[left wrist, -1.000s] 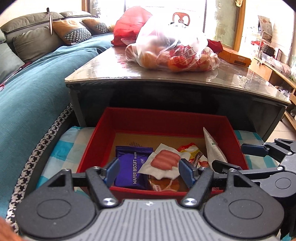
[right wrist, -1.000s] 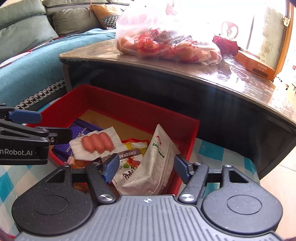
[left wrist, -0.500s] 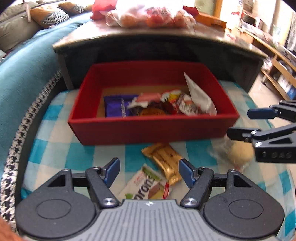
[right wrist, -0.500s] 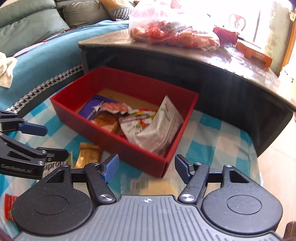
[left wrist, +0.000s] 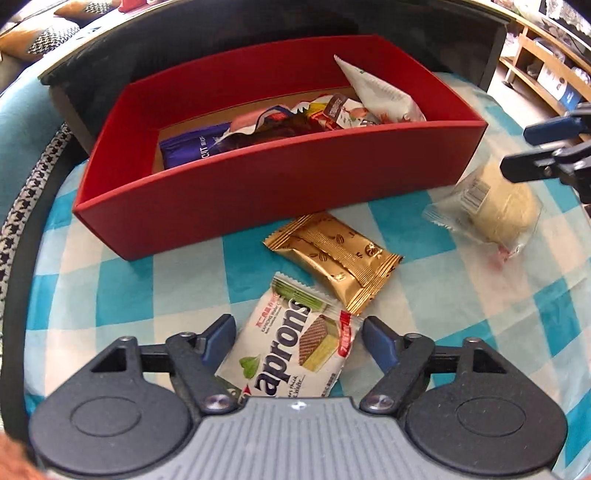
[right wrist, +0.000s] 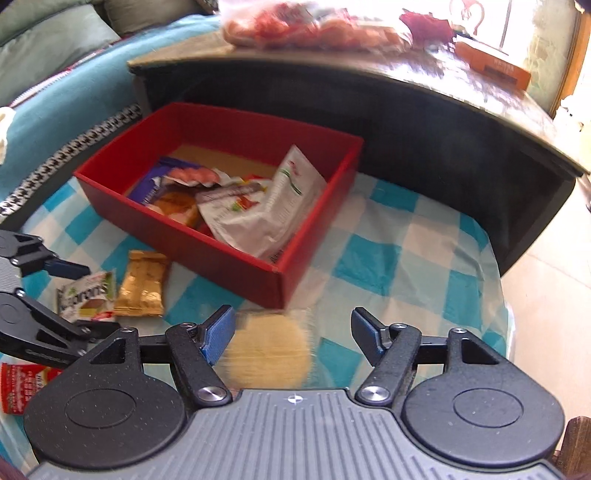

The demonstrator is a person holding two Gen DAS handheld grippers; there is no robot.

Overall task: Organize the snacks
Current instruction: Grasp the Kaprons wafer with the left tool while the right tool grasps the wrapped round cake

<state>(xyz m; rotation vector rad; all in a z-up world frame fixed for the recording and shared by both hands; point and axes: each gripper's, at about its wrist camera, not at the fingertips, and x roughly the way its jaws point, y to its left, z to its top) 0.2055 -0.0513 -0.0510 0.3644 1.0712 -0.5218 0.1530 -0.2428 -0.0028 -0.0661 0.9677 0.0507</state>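
A red box [left wrist: 280,177] [right wrist: 177,236] holding several snack packets stands on a blue-checked cloth [left wrist: 461,295]. In front of it lie a gold packet [left wrist: 332,258] [right wrist: 142,284], a white wafer packet [left wrist: 291,347] [right wrist: 86,295] and a pale round cake in clear wrap [left wrist: 498,206] [right wrist: 269,343]. My left gripper [left wrist: 297,328] points down over the wafer packet, which lies between its opening jaws; the pads do not press it. My right gripper [right wrist: 291,325] hovers over the cake with its jaws opening and clear of it. Its fingers also show at the left wrist view's right edge [left wrist: 535,151].
Behind the box is a dark low table [right wrist: 406,122] with a plastic bag of snacks [right wrist: 314,26] and an orange carton [right wrist: 495,66] on top. A teal-covered sofa [right wrist: 74,81] runs along the left. A red packet [right wrist: 18,384] lies on the cloth near the left gripper.
Both grippers drew back from over the red box and tilted down toward the cloth in front of it. The loose packets and the cake came into view. Both jaws spread wider.
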